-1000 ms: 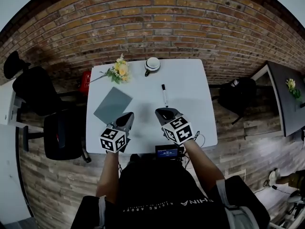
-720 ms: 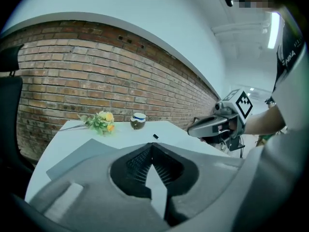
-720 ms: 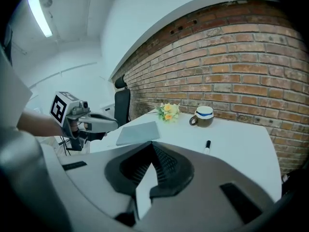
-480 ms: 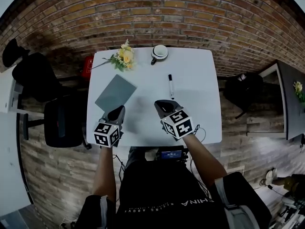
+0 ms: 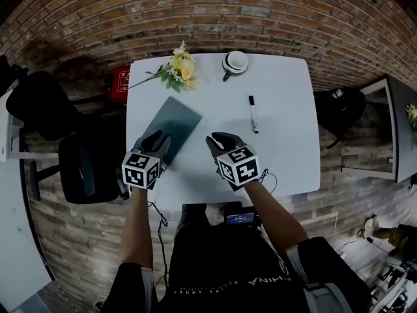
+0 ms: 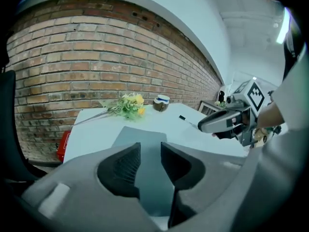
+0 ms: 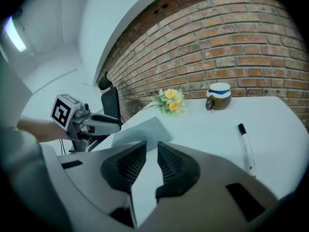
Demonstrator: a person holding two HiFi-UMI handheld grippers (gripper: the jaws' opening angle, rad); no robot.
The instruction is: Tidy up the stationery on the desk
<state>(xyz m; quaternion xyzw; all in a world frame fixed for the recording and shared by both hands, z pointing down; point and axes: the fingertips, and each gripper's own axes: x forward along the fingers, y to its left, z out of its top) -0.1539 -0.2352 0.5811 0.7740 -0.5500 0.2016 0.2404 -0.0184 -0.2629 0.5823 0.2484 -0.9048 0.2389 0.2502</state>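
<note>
White counter point(image 5: 287, 149) against brick wall. Grey notebook point(image 5: 179, 119) lying flat on left half, turned askew. Black-capped marker point(image 5: 252, 113) loose on right half, well apart from notebook. Mug point(image 5: 234, 62) at far edge, white top with blue band, contents not visible. Yellow flower sprig point(image 5: 179, 70) just left of mug, lying on counter. Left gripper point(image 5: 155, 141) over notebook's near corner, jaws narrowly parted, nothing between. Right gripper point(image 5: 217, 140) over bare counter between notebook and marker, jaws narrowly parted, empty
</note>
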